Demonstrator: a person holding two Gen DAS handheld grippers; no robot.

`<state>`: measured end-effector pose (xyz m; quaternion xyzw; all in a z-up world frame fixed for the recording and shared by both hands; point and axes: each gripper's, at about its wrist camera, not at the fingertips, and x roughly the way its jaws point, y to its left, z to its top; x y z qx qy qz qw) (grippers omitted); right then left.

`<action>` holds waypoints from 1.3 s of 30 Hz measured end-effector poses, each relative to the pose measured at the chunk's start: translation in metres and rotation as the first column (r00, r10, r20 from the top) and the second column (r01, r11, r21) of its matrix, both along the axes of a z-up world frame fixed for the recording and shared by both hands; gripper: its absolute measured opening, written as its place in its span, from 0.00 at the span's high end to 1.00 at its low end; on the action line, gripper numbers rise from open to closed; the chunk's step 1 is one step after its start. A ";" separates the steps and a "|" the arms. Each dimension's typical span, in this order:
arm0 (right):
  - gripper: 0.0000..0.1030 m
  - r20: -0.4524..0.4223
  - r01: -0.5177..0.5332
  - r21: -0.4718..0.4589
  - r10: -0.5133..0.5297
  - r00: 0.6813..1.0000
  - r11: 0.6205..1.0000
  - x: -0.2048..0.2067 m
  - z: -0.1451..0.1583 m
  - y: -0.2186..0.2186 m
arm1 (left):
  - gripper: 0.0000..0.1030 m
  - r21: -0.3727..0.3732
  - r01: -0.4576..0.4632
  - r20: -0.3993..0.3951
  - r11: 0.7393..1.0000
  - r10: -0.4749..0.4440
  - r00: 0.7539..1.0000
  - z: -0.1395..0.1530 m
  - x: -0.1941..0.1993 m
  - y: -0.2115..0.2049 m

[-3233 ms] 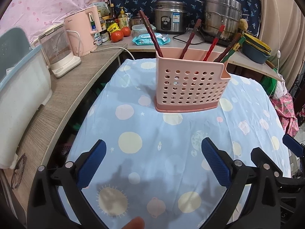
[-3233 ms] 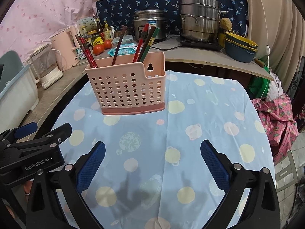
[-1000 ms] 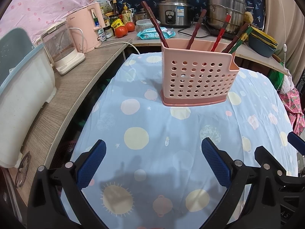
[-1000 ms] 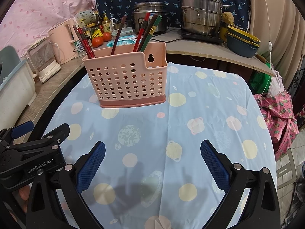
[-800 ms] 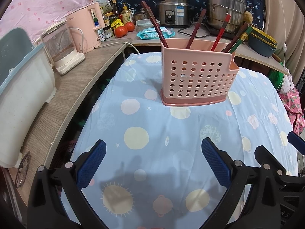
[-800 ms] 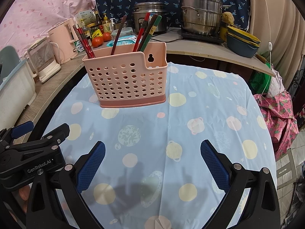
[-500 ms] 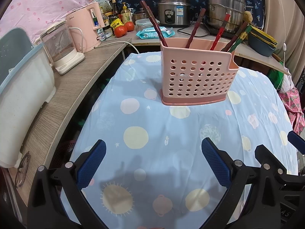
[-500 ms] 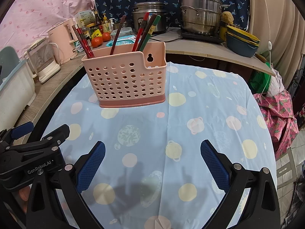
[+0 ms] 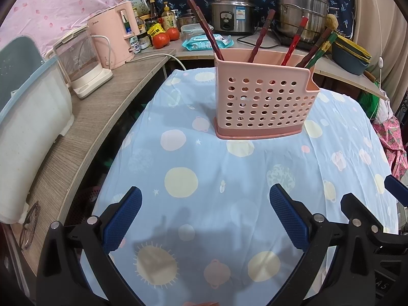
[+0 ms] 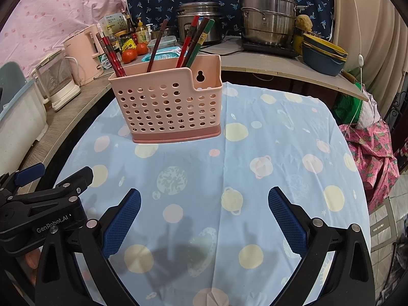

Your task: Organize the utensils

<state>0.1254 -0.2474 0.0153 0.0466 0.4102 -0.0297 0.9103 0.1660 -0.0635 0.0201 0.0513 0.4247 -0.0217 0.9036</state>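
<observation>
- Blue planet-print tablecloth is being lit from above — kitchen counter behind.
- Pink perforated caddy is being kept upright mid-table; chopsticks are being held inside.
- Left gripper and right gripper — both are being held spread, empty, near the caddy.

1. Bare tablecloth lies open ahead of both wide-spread grippers, nothing on it up to the holder.
2. At twelve o'clock the pink utensil holder blocks the far table; chopsticks fan out above its rim.
3. The wooden counter hems nine o'clock, kettle and bin on it.
4. From the right wrist, three o'clock is free.
</observation>
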 end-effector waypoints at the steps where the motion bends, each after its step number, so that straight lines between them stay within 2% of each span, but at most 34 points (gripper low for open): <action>1: 0.06 0.000 0.000 0.000 0.000 1.000 1.000 0.000 0.000 0.000 | 0.07 0.001 0.001 0.001 1.000 -0.001 1.000 0.000 0.000 0.000; 29: 0.06 0.005 0.018 0.000 -0.018 1.000 1.000 0.002 0.002 -0.008 | 0.07 0.007 -0.003 0.009 1.000 0.003 1.000 0.003 0.002 0.000; 39: 0.06 0.004 0.020 0.000 -0.020 1.000 1.000 0.002 0.001 -0.008 | 0.07 0.003 -0.029 0.020 1.000 0.029 0.999 0.005 0.004 0.003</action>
